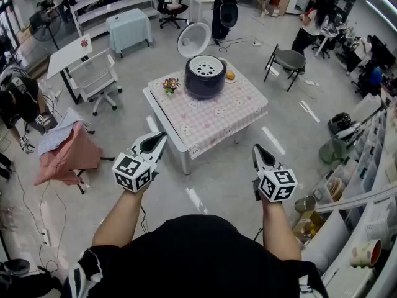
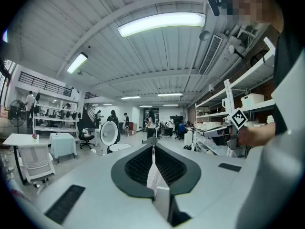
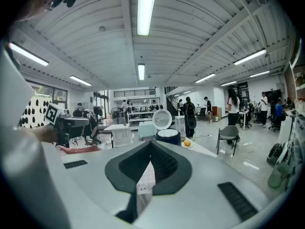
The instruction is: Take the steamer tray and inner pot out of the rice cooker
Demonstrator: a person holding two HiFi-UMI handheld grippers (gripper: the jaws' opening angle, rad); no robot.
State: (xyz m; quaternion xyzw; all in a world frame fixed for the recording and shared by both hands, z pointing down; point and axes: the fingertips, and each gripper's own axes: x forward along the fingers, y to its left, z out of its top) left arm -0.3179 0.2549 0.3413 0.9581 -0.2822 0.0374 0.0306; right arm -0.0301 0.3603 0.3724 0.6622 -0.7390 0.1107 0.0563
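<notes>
One rice cooker [image 1: 203, 87], one steamer tray [image 1: 206, 66], two closed tongs [image 1: 161, 136] [image 1: 257, 148].

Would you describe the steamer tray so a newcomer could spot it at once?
Find the low table with the pink checked cloth; a dark rice cooker stands on it, white lid raised. The steamer tray is the pale disc with holes filling the cooker's open top, unlike the flowers and orange item beside it.
</notes>
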